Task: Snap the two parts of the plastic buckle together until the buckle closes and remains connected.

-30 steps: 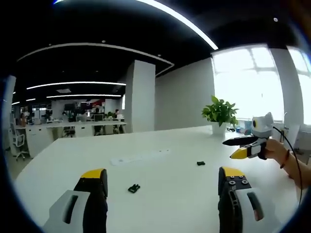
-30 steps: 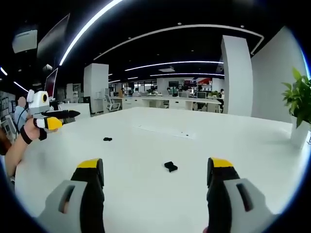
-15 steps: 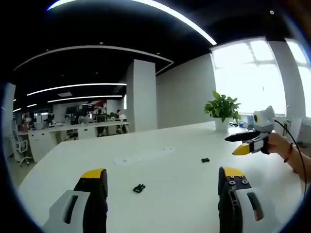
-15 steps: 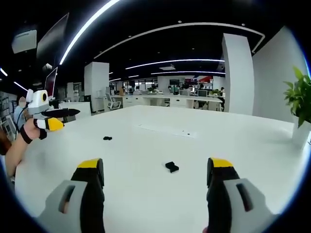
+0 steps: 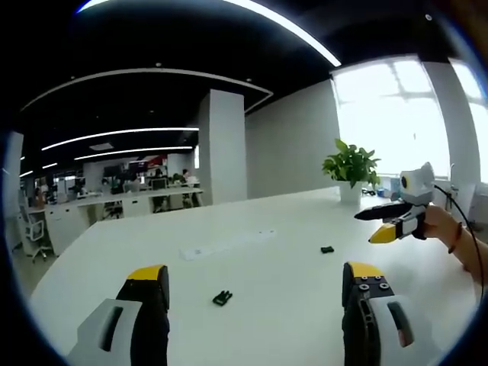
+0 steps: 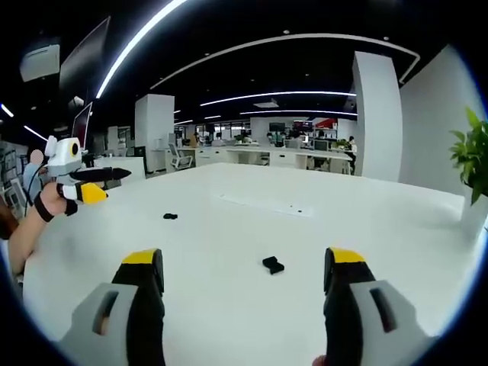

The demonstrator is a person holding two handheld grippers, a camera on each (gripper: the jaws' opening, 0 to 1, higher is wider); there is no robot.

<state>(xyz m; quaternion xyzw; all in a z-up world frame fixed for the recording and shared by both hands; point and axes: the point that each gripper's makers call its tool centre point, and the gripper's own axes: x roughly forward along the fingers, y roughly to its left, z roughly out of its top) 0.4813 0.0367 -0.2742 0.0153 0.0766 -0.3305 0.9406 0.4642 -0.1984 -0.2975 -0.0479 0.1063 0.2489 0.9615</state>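
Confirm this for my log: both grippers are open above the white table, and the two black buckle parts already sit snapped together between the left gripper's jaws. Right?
Not quite. The buckle parts lie apart on the white table: the left gripper view shows one part near the left gripper and the other part farther off. Both the left and right gripper are open.

Two small black buckle parts lie flat on the white table, well apart and not joined. In the left gripper view, one buckle part (image 5: 222, 297) sits low, left of centre, the other buckle part (image 5: 327, 249) further off at right of centre. In the right gripper view they appear at lower centre (image 6: 272, 265) and centre-left (image 6: 170, 216).
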